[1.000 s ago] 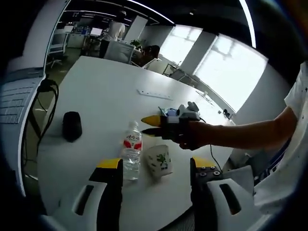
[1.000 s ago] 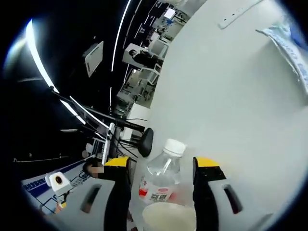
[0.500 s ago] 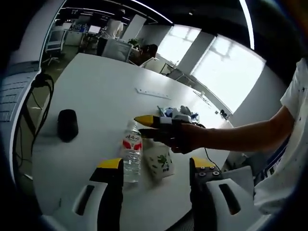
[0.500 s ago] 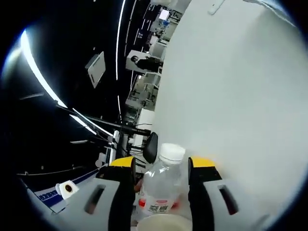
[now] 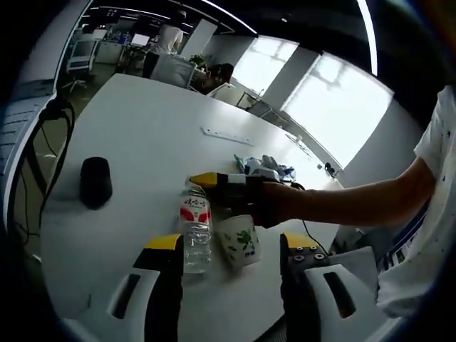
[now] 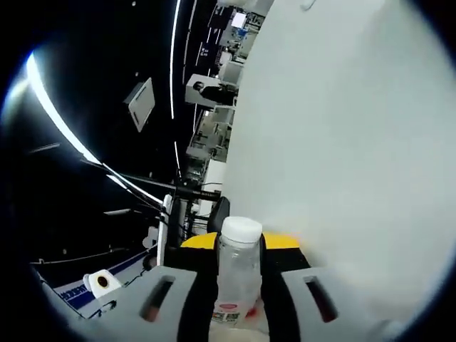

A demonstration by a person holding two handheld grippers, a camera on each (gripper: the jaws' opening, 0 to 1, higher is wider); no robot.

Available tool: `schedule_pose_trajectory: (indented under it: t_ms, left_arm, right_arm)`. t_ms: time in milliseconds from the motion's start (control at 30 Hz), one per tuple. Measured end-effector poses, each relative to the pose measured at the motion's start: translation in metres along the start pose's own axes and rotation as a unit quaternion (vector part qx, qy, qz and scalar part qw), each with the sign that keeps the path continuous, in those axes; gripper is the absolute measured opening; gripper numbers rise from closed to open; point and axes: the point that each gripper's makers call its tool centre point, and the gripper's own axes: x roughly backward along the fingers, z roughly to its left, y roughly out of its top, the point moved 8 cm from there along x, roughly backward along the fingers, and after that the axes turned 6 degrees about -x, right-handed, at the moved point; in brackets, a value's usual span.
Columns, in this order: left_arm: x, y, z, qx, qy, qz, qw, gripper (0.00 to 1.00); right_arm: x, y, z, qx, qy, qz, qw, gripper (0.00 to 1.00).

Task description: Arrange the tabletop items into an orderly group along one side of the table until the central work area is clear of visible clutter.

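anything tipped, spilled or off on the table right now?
Nothing stands out. The water bottle stands upright with its cap on, the right gripper shut on its neck. The paper cup beside it looks slightly tilted, with no spill visible. The mouse lies apart on the table.

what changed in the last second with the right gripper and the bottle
The right gripper moved in around the water bottle and closed its jaws on the neck; a second ago they stood open on either side. The bottle stands where it was, upright beside the paper cup. The left gripper stayed open, and the mouse didn't move.
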Motion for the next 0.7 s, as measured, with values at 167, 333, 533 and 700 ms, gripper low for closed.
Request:
schedule_pose_trajectory:
  t_ms: [167,333,533,700]
  left_arm:
    - [-0.0032,0.0001,-0.0008,0.000,-0.003,0.000,1.0000,0.54]
    - [-0.0044,-0.0005,0.0005,-0.001,-0.003,0.000,1.0000,0.54]
    - [-0.0072,-0.0040,0.0025,0.003,-0.006,0.002,1.0000,0.54]
    - [-0.0083,-0.0050,0.0028,0.004,-0.007,0.002,1.0000,0.53]
  right_arm:
    - [0.0002,0.0017,-0.0008,-0.004,0.001,-0.004,1.0000,0.20]
    - [-0.0007,0.0043,-0.0008,-0.009,0.013,0.002,0.9999,0.23]
    - [-0.0041,0.0060,-0.0001,-0.011,0.014,0.013,0.9998,0.24]
    - [-0.0086,0.0061,-0.0007,-0.005,0.016,0.015,0.9998,0.23]
